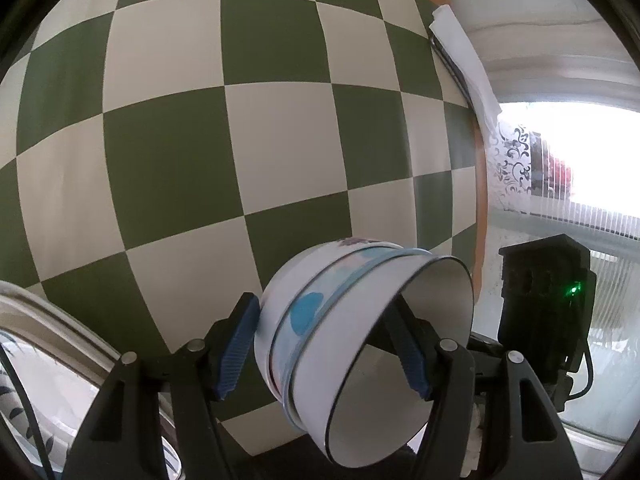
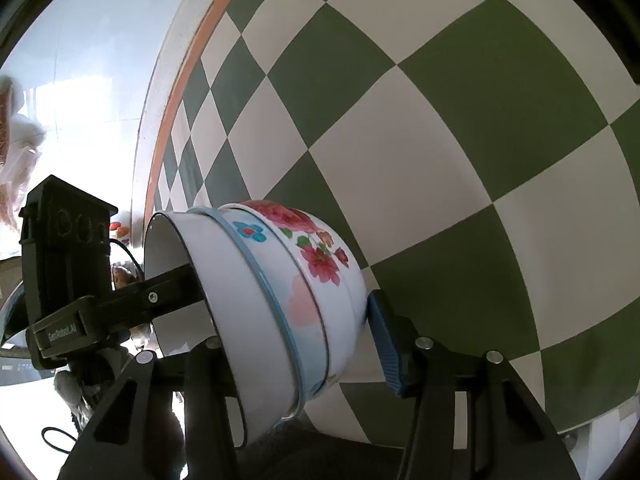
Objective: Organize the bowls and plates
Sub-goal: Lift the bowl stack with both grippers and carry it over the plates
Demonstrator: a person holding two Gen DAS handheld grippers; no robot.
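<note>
Three nested enamel bowls [image 1: 360,344] ride tipped sideways above the checkered tablecloth [image 1: 168,128]. I clamp my left gripper [image 1: 326,354] and right gripper [image 2: 294,354] on the stack together, one finger inside, one on the base, likely so nothing slides apart.

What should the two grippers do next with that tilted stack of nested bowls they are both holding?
Probably tip the nested stack of white enamel bowls back upright. It is on its side over the green-and-white checked tablecloth, pinched by the left gripper and right gripper, so the bowls could slide apart.
</note>
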